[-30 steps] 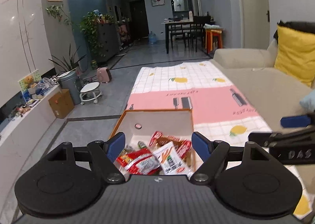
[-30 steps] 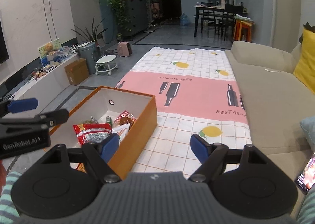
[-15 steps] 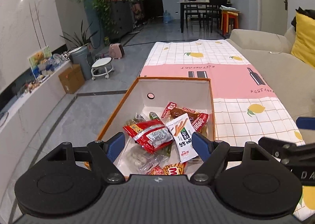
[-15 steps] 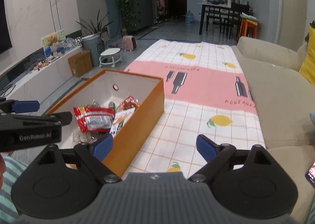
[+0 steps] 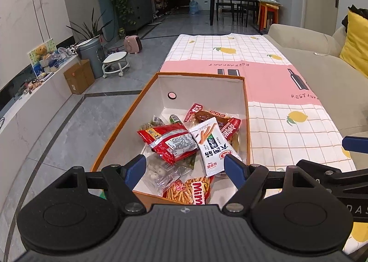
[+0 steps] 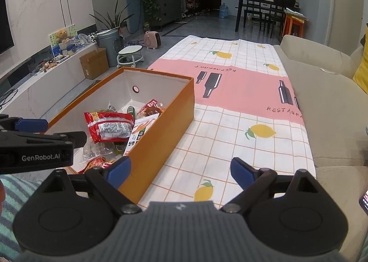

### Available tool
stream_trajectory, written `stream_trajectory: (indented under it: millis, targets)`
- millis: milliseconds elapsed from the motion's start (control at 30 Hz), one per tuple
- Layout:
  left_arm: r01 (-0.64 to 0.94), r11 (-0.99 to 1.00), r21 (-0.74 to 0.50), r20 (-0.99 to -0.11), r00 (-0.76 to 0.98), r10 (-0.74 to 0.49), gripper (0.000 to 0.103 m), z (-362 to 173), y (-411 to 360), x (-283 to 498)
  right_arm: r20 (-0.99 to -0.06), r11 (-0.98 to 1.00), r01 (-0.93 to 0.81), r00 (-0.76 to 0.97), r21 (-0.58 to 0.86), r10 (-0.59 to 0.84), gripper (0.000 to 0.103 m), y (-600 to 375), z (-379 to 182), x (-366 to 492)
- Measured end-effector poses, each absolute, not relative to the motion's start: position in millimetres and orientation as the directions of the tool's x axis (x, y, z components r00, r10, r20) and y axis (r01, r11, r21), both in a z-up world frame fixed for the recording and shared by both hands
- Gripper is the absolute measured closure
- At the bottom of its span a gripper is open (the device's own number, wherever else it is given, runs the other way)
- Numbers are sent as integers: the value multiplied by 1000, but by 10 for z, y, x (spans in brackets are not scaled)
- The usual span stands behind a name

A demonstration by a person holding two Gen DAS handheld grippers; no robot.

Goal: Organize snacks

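**Both tongs spread wide over the snack box**

We hold our left tongs [image 5: 185,167] released above the near end of the orange box [image 5: 124,124], blue fingertips [image 5: 135,166] apart and gripping nothing. The box stands on the checked lemon-print cloth [image 5: 276,128] covering the tabletop, its white inside showing a round hole in the far wall. All the snacks we see lie inside it, piled toward the near end: a red packet [image 5: 171,141] with a silver label on top, a white stick-snack packet [image 5: 212,147] leaning against its right side, dark red packets [image 5: 216,117] behind them, a clear bag [image 5: 161,172] of pale pieces lower down, and an orange Mimi stick packet [image 5: 193,189] at the near wall.

Our right tongs [image 6: 180,170] are released too, empty, hovering over the cloth just right of the box [image 6: 165,124], with the left blue fingertip [image 6: 119,168] in front of the box's near corner. The left tongs [image 6: 32,125] show at that view's left edge, above the box.

A beige sofa [image 6: 333,105] runs beside the tabletop on the right.
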State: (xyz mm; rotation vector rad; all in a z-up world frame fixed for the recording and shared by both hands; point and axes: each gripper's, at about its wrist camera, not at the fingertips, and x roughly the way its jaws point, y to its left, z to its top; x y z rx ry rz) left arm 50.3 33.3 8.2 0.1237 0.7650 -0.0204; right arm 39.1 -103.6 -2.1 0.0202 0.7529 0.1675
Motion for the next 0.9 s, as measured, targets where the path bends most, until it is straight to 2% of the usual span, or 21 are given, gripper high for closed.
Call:
stream_trajectory:
  millis: [900]
  targets:
    - [67, 992, 109, -688, 725, 27, 13, 110, 281, 503, -685, 987, -145, 712, 74, 156, 12, -1046, -31, 415]
